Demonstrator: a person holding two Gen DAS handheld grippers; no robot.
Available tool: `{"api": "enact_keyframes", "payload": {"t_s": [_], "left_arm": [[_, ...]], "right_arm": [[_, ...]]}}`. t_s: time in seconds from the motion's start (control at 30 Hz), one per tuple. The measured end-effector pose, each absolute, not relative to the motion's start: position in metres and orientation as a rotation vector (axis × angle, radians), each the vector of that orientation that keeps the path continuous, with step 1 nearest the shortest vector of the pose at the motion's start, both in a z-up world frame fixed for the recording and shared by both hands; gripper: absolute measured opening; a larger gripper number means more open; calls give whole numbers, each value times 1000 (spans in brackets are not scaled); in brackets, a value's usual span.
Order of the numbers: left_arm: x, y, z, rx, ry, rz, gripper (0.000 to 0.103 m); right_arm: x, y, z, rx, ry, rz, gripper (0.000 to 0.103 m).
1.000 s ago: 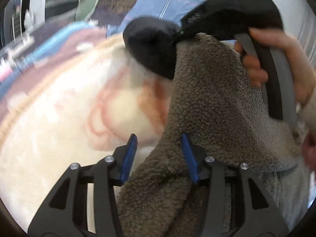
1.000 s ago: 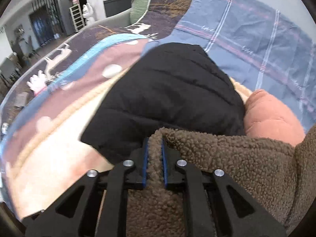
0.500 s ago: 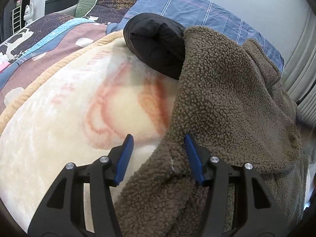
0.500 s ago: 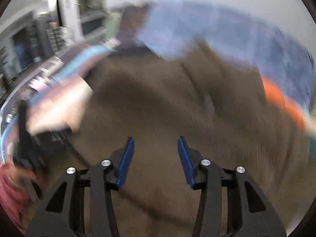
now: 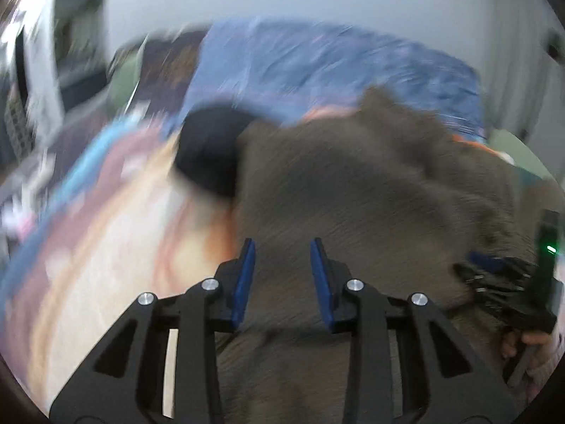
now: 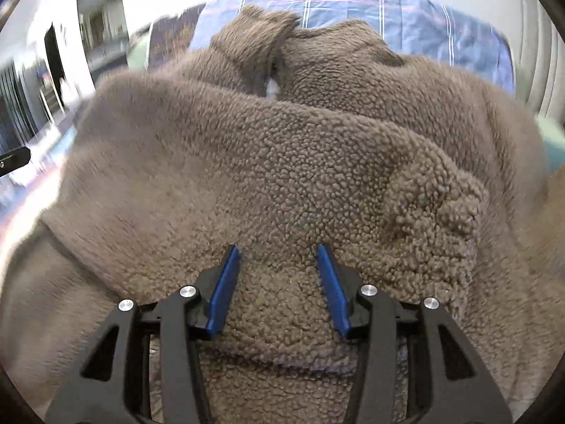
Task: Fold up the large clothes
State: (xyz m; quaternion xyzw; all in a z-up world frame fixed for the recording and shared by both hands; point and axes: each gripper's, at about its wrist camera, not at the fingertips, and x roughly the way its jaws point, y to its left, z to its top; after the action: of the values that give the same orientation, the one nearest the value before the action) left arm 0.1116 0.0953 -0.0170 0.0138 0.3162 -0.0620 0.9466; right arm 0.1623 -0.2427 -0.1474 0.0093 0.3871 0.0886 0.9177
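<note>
A large brown fleece garment (image 6: 282,162) lies in a heap on the bed and fills the right wrist view; it also shows, blurred, in the left wrist view (image 5: 370,194). My left gripper (image 5: 282,247) is open above the fleece, holding nothing. My right gripper (image 6: 277,251) is open just over the fleece, with pile showing between its blue pads. The right gripper also shows at the right edge of the left wrist view (image 5: 494,275), resting on the fleece.
A black padded jacket (image 5: 208,152) lies beside the fleece on a cream blanket (image 5: 106,265). A blue plaid bedcover (image 6: 423,10) lies behind. An orange cushion (image 5: 473,143) peeks past the fleece. Room furniture is at the far left.
My right gripper let go of the fleece edge, opened and swung over the heap. My left gripper rose and moved right over the fleece. The fleece has dropped into a heap.
</note>
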Motion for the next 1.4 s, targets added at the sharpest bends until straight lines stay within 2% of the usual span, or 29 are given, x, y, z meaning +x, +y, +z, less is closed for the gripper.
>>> {"api": "enact_keyframes", "payload": {"t_s": [0.1, 0.13, 0.23, 0.3, 0.37, 0.5, 0.63, 0.7, 0.77, 1.0, 1.03, 1.07, 1.17, 1.27, 1.4], "left_arm": [[117, 49, -14, 122, 600, -187, 43], [124, 37, -22, 133, 618, -192, 43], [157, 18, -92, 118, 808, -192, 44], [163, 20, -123, 97, 847, -183, 43], [160, 26, -114, 63, 831, -201, 45], [158, 32, -118, 39, 835, -231, 48], [155, 31, -120, 54, 833, -228, 50], [154, 31, -120, 57, 832, -227, 50], [155, 30, -120, 55, 833, -229, 50], [158, 32, -118, 52, 832, -232, 51], [160, 29, -117, 51, 832, -232, 51], [160, 29, -117, 48, 832, -234, 51], [159, 30, -116, 43, 830, -237, 52], [160, 32, -116, 36, 829, -242, 52], [160, 33, -116, 28, 829, -248, 53]], "right_arm": [[156, -265, -141, 120, 764, 202, 49], [153, -272, -138, 153, 754, 192, 49], [138, -310, -120, 343, 736, 219, 49], [121, -347, -97, 446, 683, 202, 57], [100, -389, -69, 510, 589, 135, 66], [45, -521, -45, 660, 417, -205, 66], [-13, -648, -74, 1050, 289, -458, 67], [-26, -687, -93, 1146, 283, -501, 70], [-24, -702, -106, 1178, 299, -511, 75], [-12, -727, -127, 1359, 198, -438, 77], [-8, -727, -122, 1355, 176, -456, 68], [-6, -724, -116, 1340, 157, -469, 47], [1, -722, -88, 1205, 245, -568, 14], [1, -707, -61, 1130, 213, -578, 11], [18, -643, 6, 976, 149, -375, 11]]}}
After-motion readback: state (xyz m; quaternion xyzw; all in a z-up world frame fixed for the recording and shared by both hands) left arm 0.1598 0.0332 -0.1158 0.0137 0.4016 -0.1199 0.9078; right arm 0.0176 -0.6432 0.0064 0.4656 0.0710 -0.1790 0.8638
